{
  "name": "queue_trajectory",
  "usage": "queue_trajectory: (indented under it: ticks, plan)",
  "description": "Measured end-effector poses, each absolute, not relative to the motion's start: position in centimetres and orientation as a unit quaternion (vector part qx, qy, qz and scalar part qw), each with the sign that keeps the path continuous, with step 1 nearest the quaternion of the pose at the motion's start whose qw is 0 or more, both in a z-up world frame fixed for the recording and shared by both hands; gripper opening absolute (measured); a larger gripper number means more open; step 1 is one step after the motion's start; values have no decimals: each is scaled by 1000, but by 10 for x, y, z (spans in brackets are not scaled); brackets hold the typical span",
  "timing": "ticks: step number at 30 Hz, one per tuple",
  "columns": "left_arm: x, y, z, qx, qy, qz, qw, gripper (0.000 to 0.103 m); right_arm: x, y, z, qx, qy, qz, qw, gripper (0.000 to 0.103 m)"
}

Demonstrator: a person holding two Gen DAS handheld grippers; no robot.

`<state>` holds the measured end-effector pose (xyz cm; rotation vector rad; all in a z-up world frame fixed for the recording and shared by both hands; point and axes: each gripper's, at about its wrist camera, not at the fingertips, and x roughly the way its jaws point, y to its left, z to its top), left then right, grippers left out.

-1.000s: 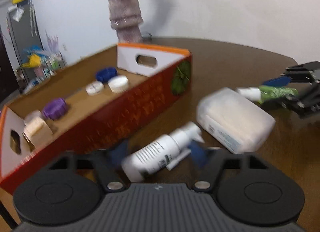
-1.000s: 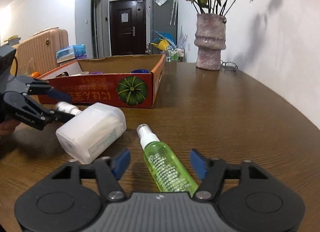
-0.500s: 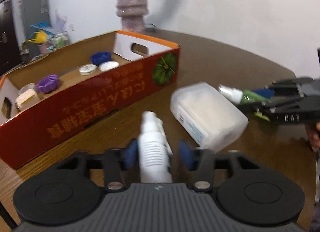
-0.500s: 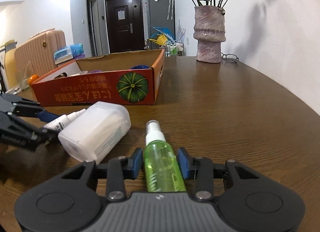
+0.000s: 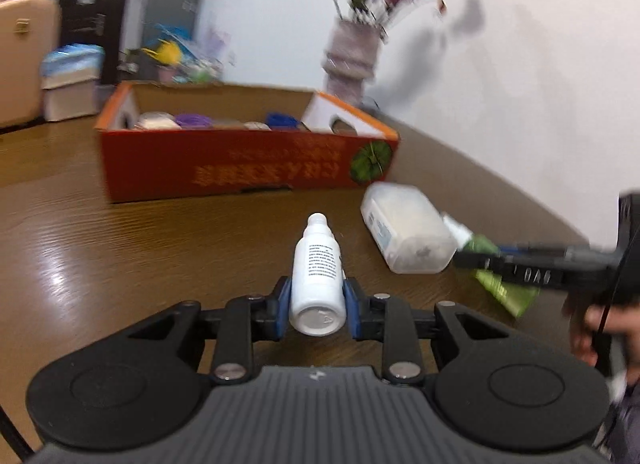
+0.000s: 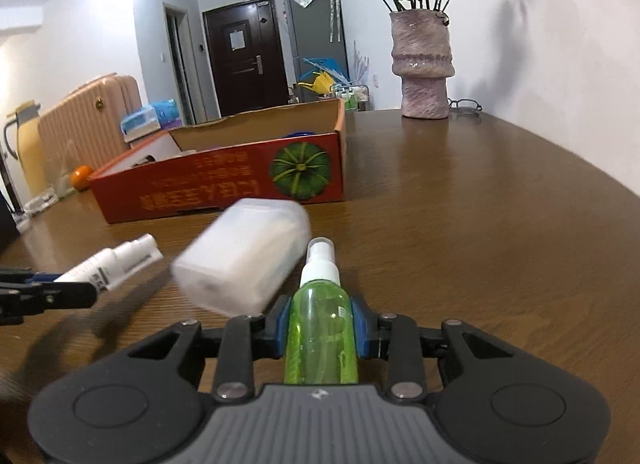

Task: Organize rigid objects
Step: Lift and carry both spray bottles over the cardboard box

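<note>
My left gripper (image 5: 316, 304) is shut on a white spray bottle (image 5: 317, 264), held above the brown table, nozzle pointing away. My right gripper (image 6: 322, 328) is shut on a green spray bottle (image 6: 322, 328) with a white nozzle. A translucent white plastic box (image 5: 404, 234) lies on the table between the two grippers; it also shows in the right wrist view (image 6: 244, 260). The red cardboard box (image 5: 248, 167) with a pumpkin print stands behind it and holds several small caps and jars (image 5: 192, 119). The right gripper with the green bottle (image 5: 504, 284) shows at the right in the left wrist view.
A pink vase (image 6: 424, 63) with dried flowers stands at the table's far edge by the wall, with glasses (image 6: 464, 105) beside it. The round table edge (image 6: 580, 167) curves on the right. A suitcase (image 6: 84, 119) and a door are in the room behind.
Both grippers closed on their bottles and lifted them. The left gripper swung the white bottle to point forward and pulled back from the red box. The translucent box shifted slightly.
</note>
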<state>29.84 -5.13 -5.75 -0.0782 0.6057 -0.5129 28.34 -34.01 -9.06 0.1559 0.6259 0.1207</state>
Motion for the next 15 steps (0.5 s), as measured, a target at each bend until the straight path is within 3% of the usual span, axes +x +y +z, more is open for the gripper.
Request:
queue_trajectory:
  ticks: [8, 15]
  plan:
    - [224, -26, -35, -30, 247, -174, 953, 27, 245, -329, -80, 88, 290, 44, 952, 30]
    - [183, -8, -13, -38, 204, -151, 966, 27, 199, -318, -38, 82, 227, 56, 969, 30]
